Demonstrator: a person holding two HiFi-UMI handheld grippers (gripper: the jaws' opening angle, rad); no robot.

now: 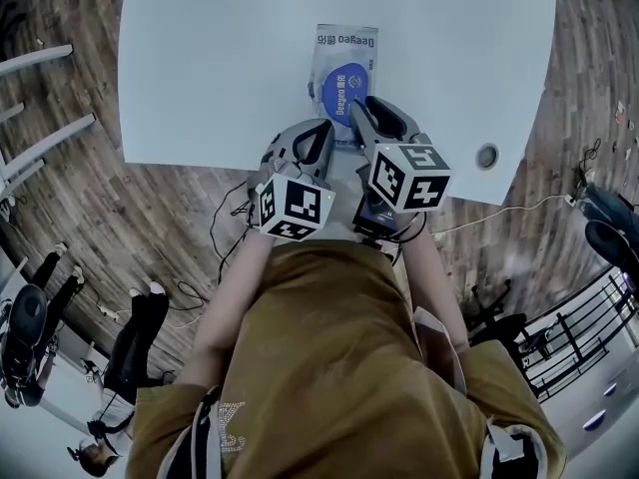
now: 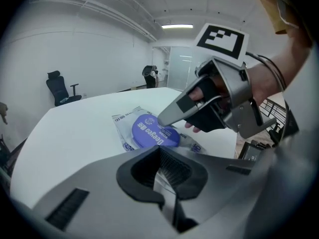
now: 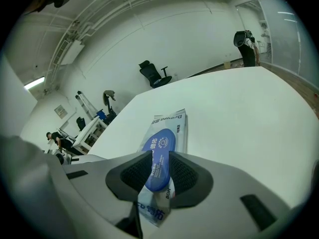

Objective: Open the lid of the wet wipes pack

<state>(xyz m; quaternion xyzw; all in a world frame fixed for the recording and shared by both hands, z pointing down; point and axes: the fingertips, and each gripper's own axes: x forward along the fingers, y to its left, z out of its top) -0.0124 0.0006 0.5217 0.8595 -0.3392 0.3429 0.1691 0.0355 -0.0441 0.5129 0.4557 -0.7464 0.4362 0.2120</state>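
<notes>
The white foil wet wipes pack [image 1: 344, 43] lies flat by the near edge of the white tabletop [image 1: 200, 68], about midway along it. Its oval blue plastic lid [image 1: 342, 90] faces up and looks closed. The right gripper [image 3: 159, 173] has its fingers clenched on the lid's near end, probably to peel the flap up. The left gripper [image 2: 162, 171] is clamped on the pack's crimped near end. This grip likely anchors the light pack so it does not rise with the lid.
</notes>
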